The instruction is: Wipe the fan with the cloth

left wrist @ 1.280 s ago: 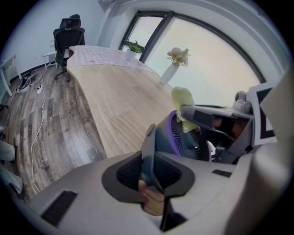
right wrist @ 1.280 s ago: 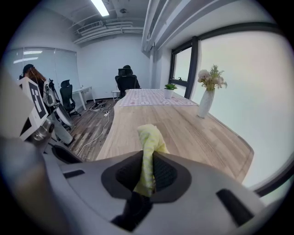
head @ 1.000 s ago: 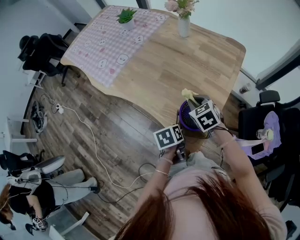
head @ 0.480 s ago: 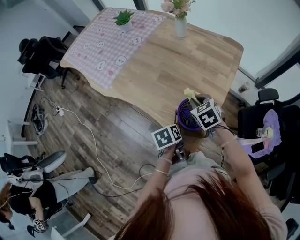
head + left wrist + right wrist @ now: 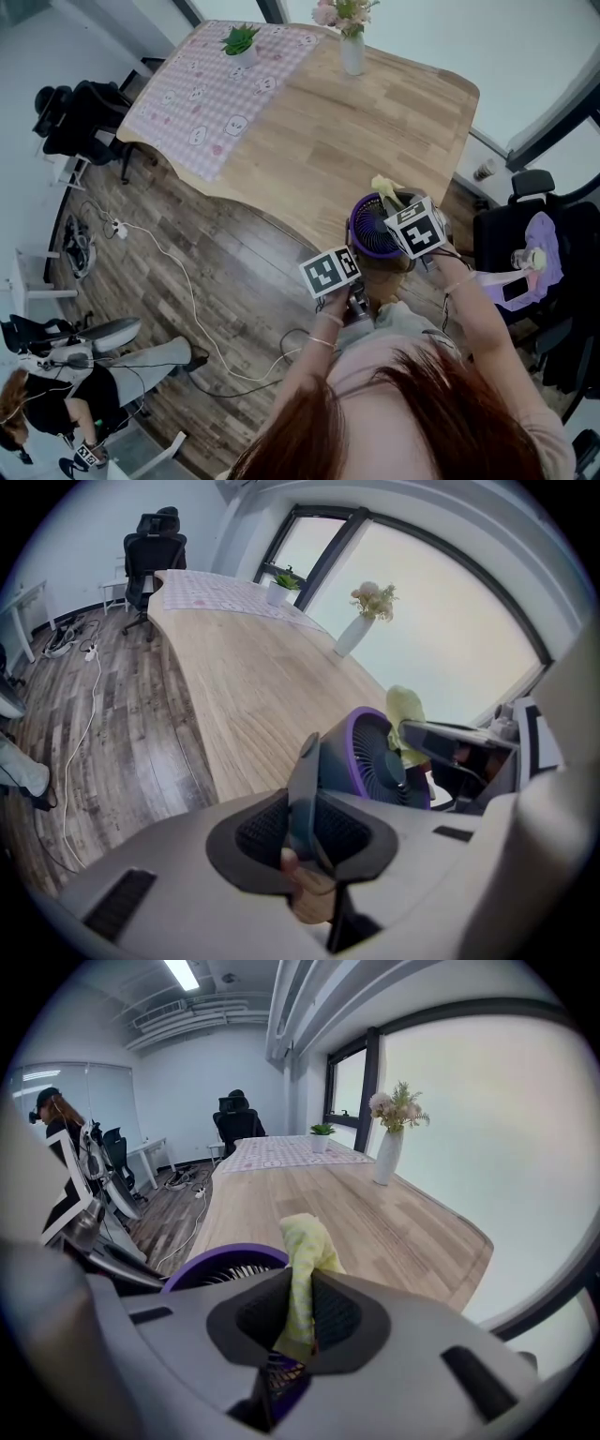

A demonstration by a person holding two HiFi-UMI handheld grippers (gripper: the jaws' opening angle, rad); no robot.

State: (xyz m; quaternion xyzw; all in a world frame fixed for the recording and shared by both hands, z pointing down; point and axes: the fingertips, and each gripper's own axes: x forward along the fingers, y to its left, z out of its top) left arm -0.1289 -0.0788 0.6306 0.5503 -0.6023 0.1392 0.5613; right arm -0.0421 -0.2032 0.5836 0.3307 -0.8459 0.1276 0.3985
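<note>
Purple fan (image 5: pixel 368 231) and cloth (image 5: pixel 383 187) at the table's (image 5: pixel 309 131) near edge, centre right.
The left gripper (image 5: pixel 305 822) clamps the fan's stand; the right gripper (image 5: pixel 298 1312) clamps the yellow cloth.

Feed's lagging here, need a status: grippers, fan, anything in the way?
Left gripper clamped on stand of purple-rimmed dark fan. Right gripper pinching yellow cloth over the fan. White flower vase far down wooden table, not in the way.
</note>
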